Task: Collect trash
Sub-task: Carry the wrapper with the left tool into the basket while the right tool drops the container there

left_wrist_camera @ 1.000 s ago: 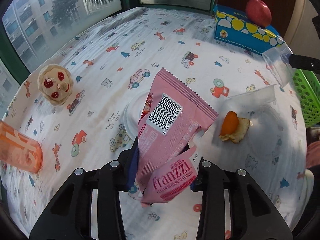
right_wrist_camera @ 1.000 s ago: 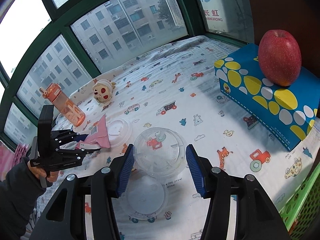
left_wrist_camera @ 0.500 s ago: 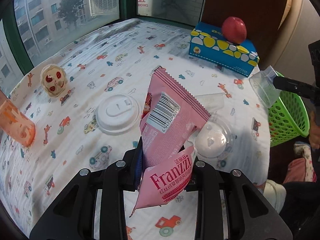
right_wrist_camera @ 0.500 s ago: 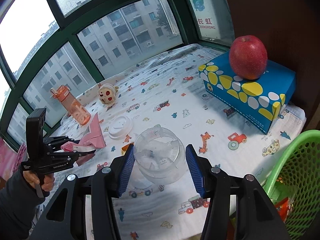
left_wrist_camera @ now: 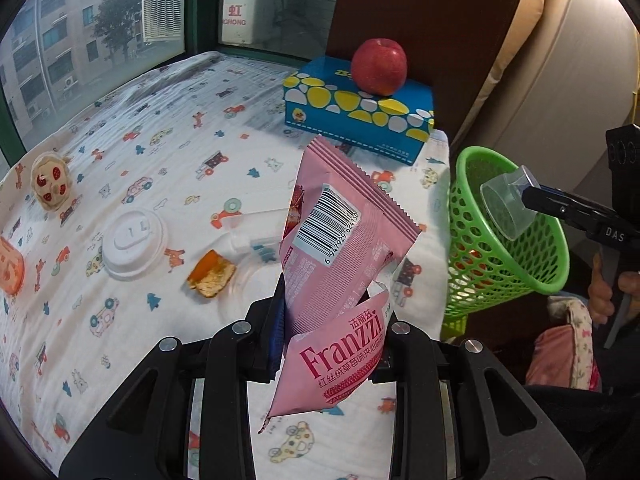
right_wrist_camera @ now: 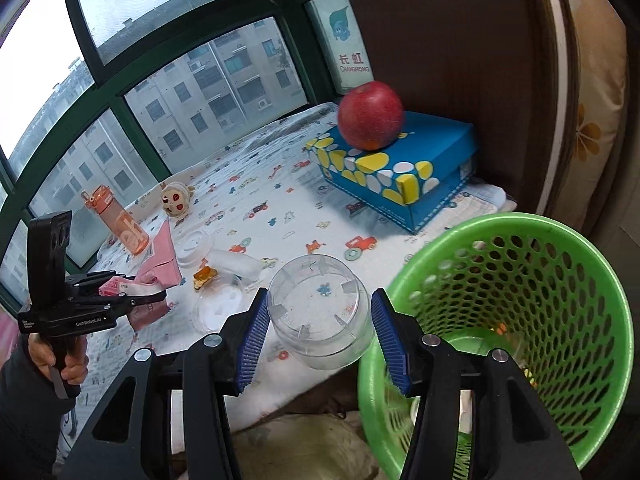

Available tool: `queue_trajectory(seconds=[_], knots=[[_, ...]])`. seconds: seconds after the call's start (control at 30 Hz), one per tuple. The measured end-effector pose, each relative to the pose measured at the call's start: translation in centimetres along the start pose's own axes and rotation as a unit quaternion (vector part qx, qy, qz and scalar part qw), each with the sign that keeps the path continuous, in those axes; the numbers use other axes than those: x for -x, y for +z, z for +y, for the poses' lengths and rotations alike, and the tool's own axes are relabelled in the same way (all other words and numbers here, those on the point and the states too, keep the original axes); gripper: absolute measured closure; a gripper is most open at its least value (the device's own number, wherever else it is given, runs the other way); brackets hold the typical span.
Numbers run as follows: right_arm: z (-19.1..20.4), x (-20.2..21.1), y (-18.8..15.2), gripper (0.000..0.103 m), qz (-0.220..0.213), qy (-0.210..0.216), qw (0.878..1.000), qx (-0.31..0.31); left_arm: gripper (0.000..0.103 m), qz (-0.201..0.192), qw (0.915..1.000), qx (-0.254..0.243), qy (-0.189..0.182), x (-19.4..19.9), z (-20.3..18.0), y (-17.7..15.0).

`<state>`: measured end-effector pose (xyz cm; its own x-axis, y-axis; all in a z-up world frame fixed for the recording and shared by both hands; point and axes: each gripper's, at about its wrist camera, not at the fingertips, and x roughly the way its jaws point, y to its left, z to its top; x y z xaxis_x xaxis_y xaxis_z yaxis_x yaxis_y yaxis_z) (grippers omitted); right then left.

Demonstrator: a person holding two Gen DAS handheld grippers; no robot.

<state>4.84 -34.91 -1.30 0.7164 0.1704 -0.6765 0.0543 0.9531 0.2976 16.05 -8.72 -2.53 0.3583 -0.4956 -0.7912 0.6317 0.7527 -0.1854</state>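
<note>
While tilted downward, left gripper (left_wrist_camera: 328, 344) clamps pink wrapper (left_wrist_camera: 340, 240), right gripper (right_wrist_camera: 318, 332) clamps clear cup (right_wrist_camera: 320, 312) beside green basket (right_wrist_camera: 520, 320).

Pink wrapper (left_wrist_camera: 340, 248) with white barcode patch and dark red lettering. Green perforated basket (right_wrist_camera: 520, 320). Red apple (right_wrist_camera: 370, 115) on blue box (right_wrist_camera: 400, 172) with yellow and white spots. White cloth (left_wrist_camera: 160, 152) with small cartoon vehicle print. Orange bottle (right_wrist_camera: 120, 226).

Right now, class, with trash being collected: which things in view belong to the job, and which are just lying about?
Job: pink wrapper, clear cup, white lid, food scrap, green basket.
Lying about: apple, blue box, orange bottle, small toy.
</note>
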Motion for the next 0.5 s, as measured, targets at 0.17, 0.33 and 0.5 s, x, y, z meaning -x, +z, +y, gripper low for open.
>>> queue_trajectory(seconds=[0.17,0.33,0.5], knots=[[-4.4,2.2,-1.2,0.053,-0.005,-0.04,0.999,-0.026,0.074,-0.003,0.9996,-0.018,-0.023,-0.6,-4.0,0.9],[-8.2,3.5,-2.2,0.052,-0.005,-0.074,0.996,-0.053,0.074,-0.002,0.9985,-0.031,-0.045,-1.5,-7.6,1.9],[-10.8,4.0,-2.9,0.052,-0.008,-0.101,0.992,-0.074,0.074,0.006,0.9968,-0.041,-0.069,-2.8,-10.8,2.8]])
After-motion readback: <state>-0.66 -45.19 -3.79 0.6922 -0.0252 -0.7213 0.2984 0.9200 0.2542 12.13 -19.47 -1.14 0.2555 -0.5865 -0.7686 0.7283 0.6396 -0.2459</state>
